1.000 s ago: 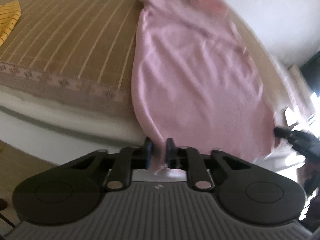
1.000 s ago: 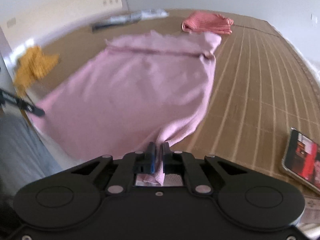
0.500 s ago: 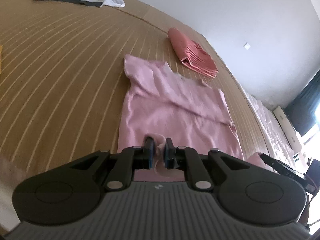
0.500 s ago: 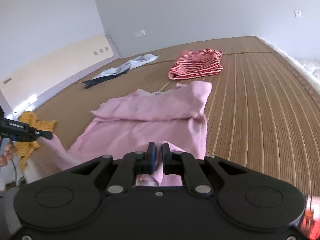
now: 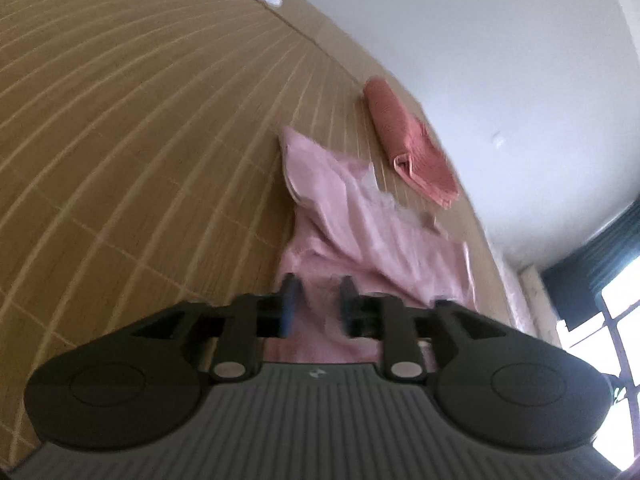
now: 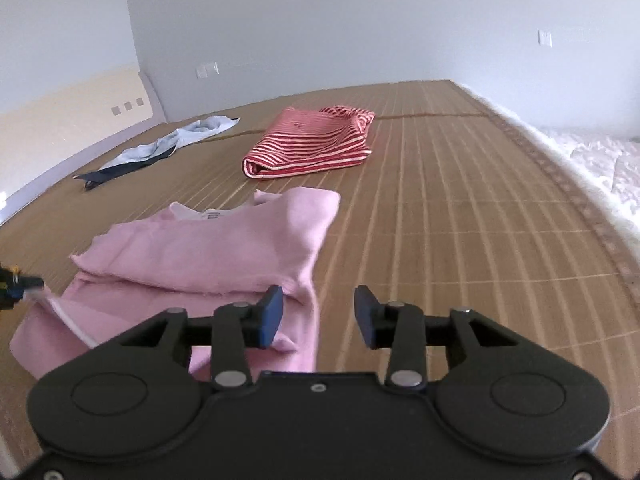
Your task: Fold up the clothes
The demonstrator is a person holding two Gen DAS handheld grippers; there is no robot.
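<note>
A pink garment (image 6: 208, 252) lies folded over itself on the bamboo mat (image 6: 460, 208), its white collar label at the far edge. My right gripper (image 6: 318, 316) stands open over the garment's near right corner, with a fold of pink cloth passing between its fingers but not pinched. In the left wrist view the same pink garment (image 5: 360, 220) stretches away from my left gripper (image 5: 318, 300), which is open just above the near hem. The left gripper's tip (image 6: 16, 284) shows at the left edge of the right wrist view.
A folded red-and-white striped garment (image 6: 312, 144) lies beyond the pink one, also in the left wrist view (image 5: 408, 152). A white and dark garment (image 6: 160, 148) lies crumpled at the far left. White bedding (image 6: 600, 160) borders the mat on the right.
Both grippers carried the hem forward over the garment, folding it, then opened and let the cloth go. The pink garment now lies doubled on the mat.
</note>
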